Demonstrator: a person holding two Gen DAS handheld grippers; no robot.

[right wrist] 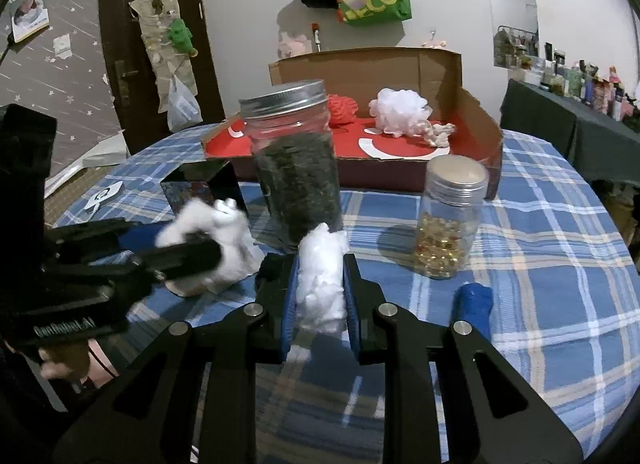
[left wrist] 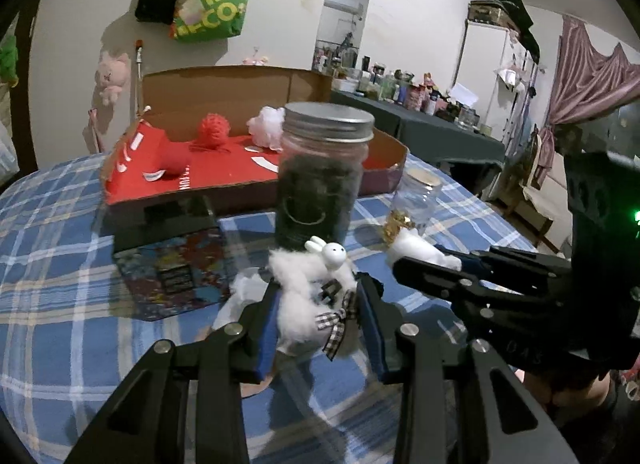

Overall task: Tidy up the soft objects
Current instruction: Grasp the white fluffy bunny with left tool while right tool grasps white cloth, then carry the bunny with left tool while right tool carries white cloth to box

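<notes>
A: White fluff fills the near foreground of both views. In the left wrist view the left gripper (left wrist: pixel 318 306) has its blue-padded fingers (left wrist: pixel 266 328) clamped on a fluffy white rabbit toy (left wrist: pixel 316 284) with a checked ribbon bow, held just above the blue plaid counter (left wrist: pixel 60 284).

B: And the right wrist view shows the right gripper (right wrist: pixel 320 280) with its fingers (right wrist: pixel 289 304) pressed together on a white cotton wad (right wrist: pixel 322 276). From the left camera that wad (left wrist: pixel 420 250) is only a small white tip poking out past the black fingers.

A: The right view catches the rabbit toy (right wrist: pixel 216 240) from the side, blurred, so the ribbon is hidden there. It also shows a blue soft piece (right wrist: pixel 474 302) lying on the counter to the right, which the left camera misses.

B: Just behind both grippers stands the tall jar (right wrist: pixel 296 167) with a metal lid and dark contents. Beside it is the small jar (right wrist: pixel 450 215) of golden pieces; in the left view it is half hidden behind the right gripper.

A: Left of the tall jar sits a black box (left wrist: pixel 168 240); only the left camera shows its colourful printed side fully.

B: Farthest on the counter is the open cardboard box (right wrist: pixel 480 127) with a red floor. In it lie a red mesh ball (left wrist: pixel 214 128) and a white mesh puff (right wrist: pixel 400 111). The right view alone shows the puff's knotted cord.
</notes>
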